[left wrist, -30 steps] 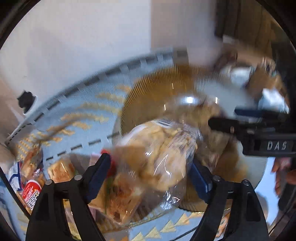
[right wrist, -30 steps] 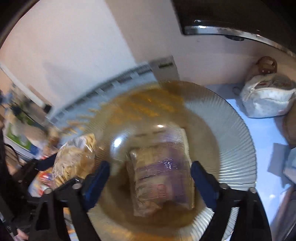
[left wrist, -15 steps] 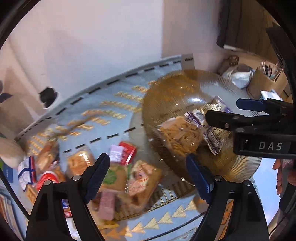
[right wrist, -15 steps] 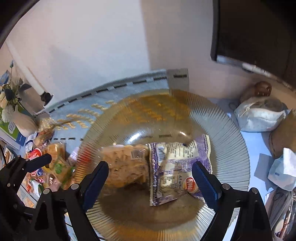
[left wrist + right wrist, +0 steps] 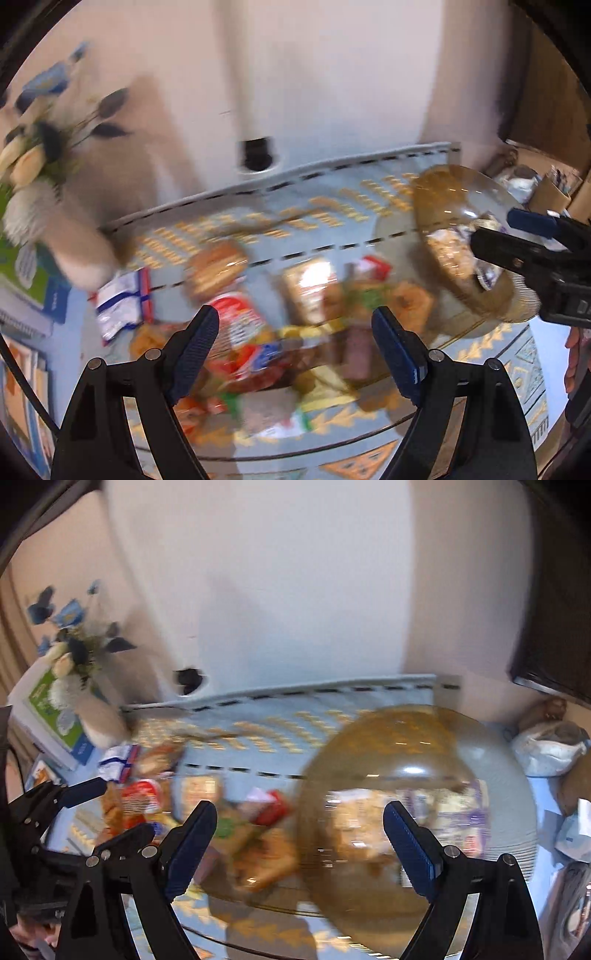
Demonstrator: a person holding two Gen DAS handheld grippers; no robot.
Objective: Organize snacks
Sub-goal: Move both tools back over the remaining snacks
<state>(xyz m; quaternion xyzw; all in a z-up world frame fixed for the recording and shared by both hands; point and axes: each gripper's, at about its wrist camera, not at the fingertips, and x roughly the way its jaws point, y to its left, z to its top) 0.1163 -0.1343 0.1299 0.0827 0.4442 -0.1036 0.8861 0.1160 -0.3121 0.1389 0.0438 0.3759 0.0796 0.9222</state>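
An amber ribbed glass bowl (image 5: 509,775) stands at the right of the blue patterned mat; it also shows in the left wrist view (image 5: 436,192). In it lie a clear bag of biscuits (image 5: 354,823) and a purple-and-white packet (image 5: 458,812). A blurred pile of snack packets (image 5: 295,325) lies on the mat left of the bowl, among them a red-and-white packet (image 5: 240,321). My left gripper (image 5: 295,343) is open and empty above the pile. My right gripper (image 5: 299,842) is open and empty, over the bowl's left edge.
A vase with flowers (image 5: 44,192) and a green-and-blue book (image 5: 26,273) stand at the far left. A blue-and-white packet (image 5: 122,306) lies near the vase. A white bag (image 5: 550,746) and papers lie right of the bowl. A wall is close behind.
My left gripper has let the biscuit bag go into the bowl and swung left over the snack pile. My right gripper has also shifted left, off the bowl's centre.
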